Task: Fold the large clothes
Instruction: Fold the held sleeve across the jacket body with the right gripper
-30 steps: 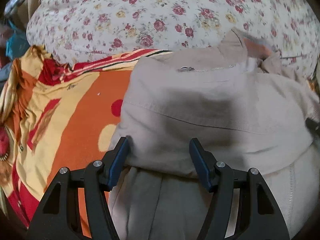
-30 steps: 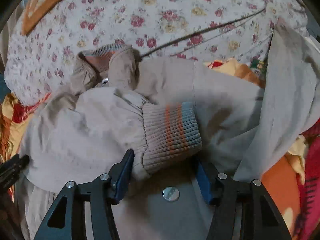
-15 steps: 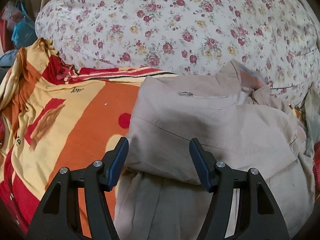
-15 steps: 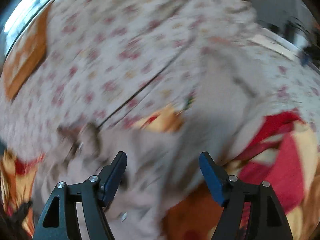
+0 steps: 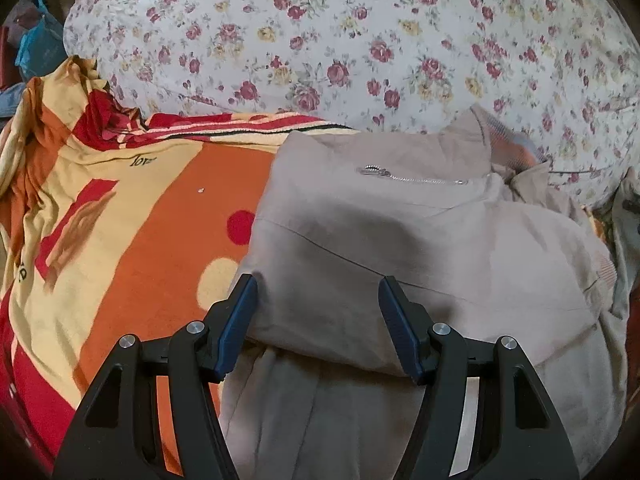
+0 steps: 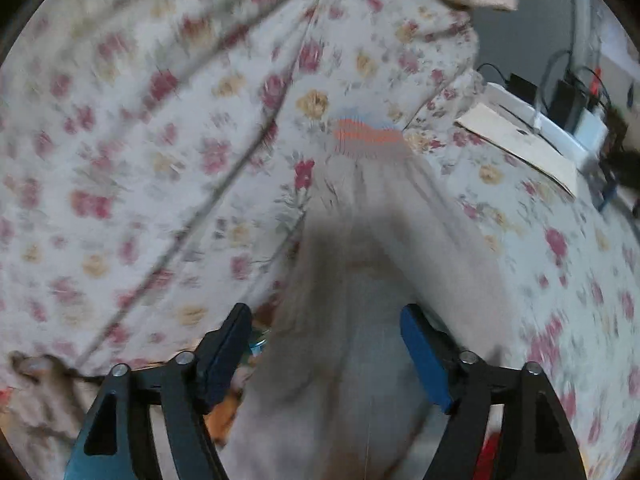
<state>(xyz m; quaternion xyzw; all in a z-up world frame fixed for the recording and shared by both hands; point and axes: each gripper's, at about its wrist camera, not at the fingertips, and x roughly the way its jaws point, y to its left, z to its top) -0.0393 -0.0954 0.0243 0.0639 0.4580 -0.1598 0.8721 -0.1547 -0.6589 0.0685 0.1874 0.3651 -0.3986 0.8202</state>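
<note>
Right claw [image 6: 326, 344] opening, unclamped | left claw [image 5: 318, 320] apart | sleeve [image 6: 372, 280] lengthwise, cuff [image 6: 366, 138] away

Blanket [image 5: 120, 216]: dark lettering, partly folded, reads "lov"; rest illegible.

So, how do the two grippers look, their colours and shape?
Both look the same. The left gripper and the right gripper each have black angular frames with triangular cut-outs, round silver screws at the joints, and flat dark blue pads inside the jaws. No cables or markings show.
</note>
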